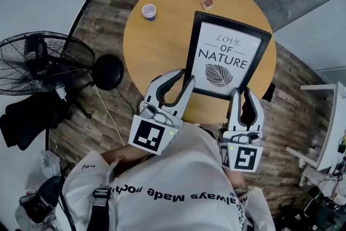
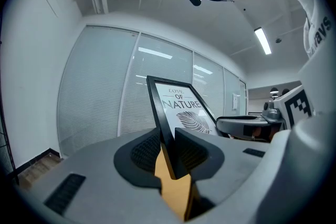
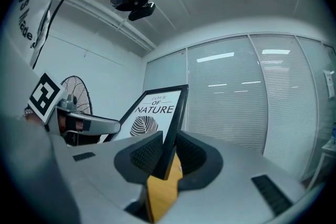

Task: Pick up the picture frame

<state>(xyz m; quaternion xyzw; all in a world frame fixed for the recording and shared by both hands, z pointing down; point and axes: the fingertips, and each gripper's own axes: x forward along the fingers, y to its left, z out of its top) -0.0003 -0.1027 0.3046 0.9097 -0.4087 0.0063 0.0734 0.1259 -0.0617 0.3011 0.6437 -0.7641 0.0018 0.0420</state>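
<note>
Left tongs (image 1: pixel 185 77) and right tongs (image 1: pixel 243 92) clamp the picture frame (image 1: pixel 227 54) at near corners, long axis pointing forward.

Black-bordered picture frame (image 1: pixel 227 57), white print with black lettering and a black veined leaf. Bench (image 1: pixel 157 46) plain orange-tan wood. left gripper (image 1: pixel 184 76) and right gripper (image 1: pixel 243 92) light grey, black ribbed pads (image 2: pixel 144 152), black-and-white square markers (image 1: pixel 148 136). Brown plank floor (image 1: pixel 102 19). Black fan (image 1: pixel 38 62).

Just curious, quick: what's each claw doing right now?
Left gripper: closed on the picture frame edge.
Right gripper: closed on the same frame.
</note>
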